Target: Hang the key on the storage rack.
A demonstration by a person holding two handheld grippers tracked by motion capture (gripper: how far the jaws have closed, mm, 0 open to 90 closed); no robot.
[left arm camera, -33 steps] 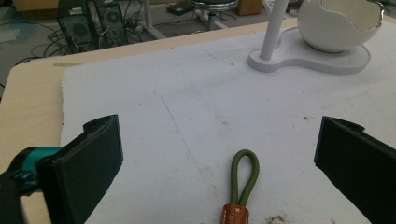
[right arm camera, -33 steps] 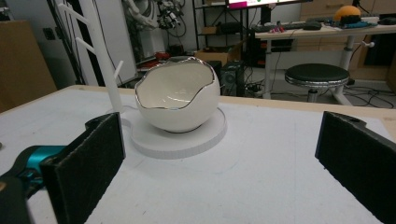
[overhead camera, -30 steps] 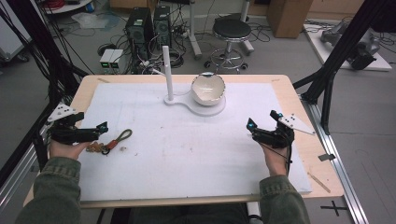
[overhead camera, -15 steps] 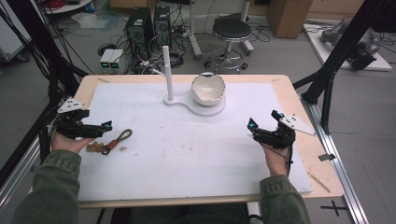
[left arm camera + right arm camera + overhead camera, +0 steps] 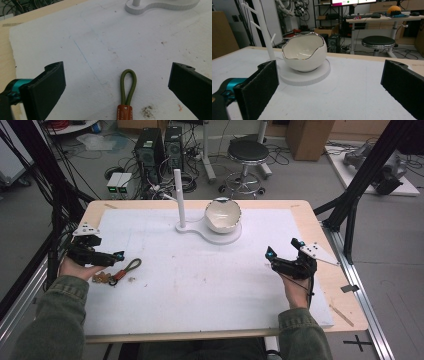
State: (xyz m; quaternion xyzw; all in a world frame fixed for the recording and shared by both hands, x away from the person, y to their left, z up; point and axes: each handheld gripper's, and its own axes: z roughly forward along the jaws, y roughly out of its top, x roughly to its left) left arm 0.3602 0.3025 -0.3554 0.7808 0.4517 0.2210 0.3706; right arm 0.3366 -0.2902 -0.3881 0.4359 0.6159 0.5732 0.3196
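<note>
2 grippers are sitting in your hands, both with jaws spread wide and holding nothing. Your left gripper (image 5: 112, 257) is pointing at the green loop strap (image 5: 128, 88), which is lying flat on the white mat (image 5: 200, 280) between its jaws, not touching them. Your right gripper (image 5: 280, 258) is resting well apart, facing the white bowl (image 5: 304, 55) on its stand
</note>
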